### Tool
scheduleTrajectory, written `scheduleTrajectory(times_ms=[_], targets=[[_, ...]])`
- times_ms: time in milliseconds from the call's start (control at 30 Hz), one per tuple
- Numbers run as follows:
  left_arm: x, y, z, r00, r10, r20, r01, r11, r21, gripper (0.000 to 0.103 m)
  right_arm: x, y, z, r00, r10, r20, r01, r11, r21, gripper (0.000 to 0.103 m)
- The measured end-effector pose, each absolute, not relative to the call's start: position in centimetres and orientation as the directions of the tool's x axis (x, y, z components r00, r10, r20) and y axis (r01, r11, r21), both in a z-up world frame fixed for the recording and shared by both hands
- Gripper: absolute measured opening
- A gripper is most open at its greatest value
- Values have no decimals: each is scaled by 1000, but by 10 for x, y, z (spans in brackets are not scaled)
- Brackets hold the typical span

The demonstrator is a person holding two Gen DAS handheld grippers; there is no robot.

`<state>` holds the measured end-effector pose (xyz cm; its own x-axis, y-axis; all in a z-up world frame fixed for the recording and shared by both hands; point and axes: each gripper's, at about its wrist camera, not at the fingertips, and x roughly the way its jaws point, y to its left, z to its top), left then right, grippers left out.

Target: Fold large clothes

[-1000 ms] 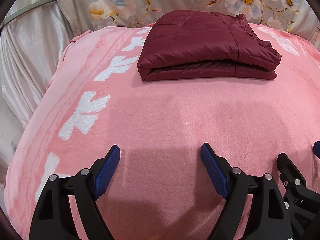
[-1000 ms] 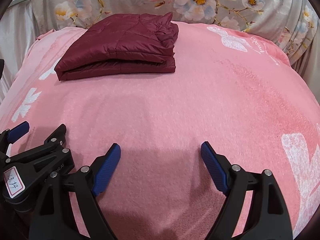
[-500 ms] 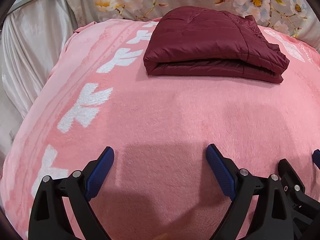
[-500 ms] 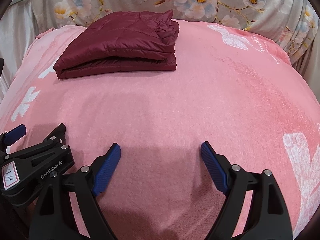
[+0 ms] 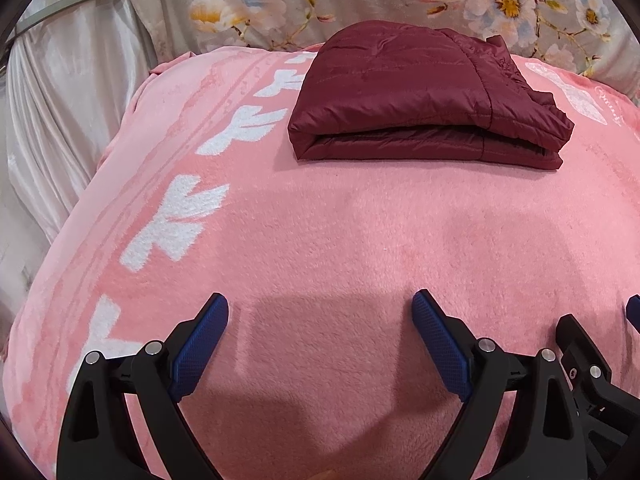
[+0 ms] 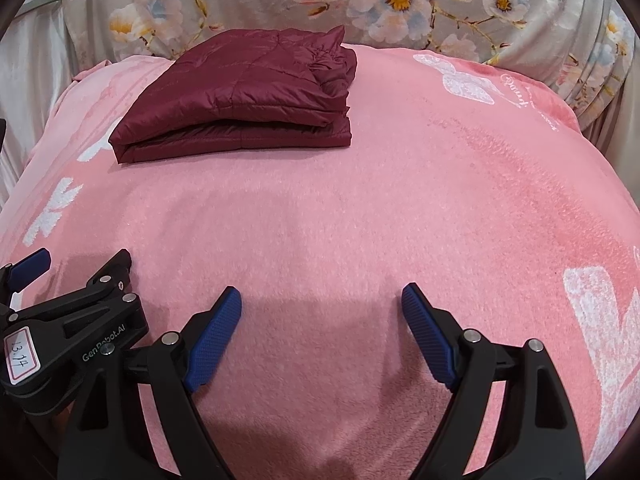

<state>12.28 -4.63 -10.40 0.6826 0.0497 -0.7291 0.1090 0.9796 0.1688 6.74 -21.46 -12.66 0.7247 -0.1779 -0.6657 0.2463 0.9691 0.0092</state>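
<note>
With the maroon quilted jacket [image 5: 420, 96] lying folded far up the pink blanket [image 5: 340, 240], folding looks finished, so the left gripper [image 5: 320, 312] and right gripper [image 6: 322, 304], both wide open and empty, likely need only withdraw.

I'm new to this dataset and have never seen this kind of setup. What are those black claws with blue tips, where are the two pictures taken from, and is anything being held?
Each black claw is a hand-held two-finger gripper that a person carries; there is no robot arm. A fisheye camera on each looks forward along its fingers, so one picture comes from the left gripper and the other from the right gripper. Each view also catches the other gripper at its edge. Both stand open over a fuzzy pink blanket with white patterns and hold nothing. Farther back on the blanket lies a dark red quilted jacket, already folded into a neat stack. Behind it hangs flowered fabric.
</note>
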Motion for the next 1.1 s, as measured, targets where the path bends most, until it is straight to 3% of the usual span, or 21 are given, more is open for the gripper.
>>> scheduleTrajectory(times_ms=[1100], targets=[[114,-51,-98,719,59,-693,99,978,186,86,64,-211,-124,737,-184,-650,245,969,3,79]])
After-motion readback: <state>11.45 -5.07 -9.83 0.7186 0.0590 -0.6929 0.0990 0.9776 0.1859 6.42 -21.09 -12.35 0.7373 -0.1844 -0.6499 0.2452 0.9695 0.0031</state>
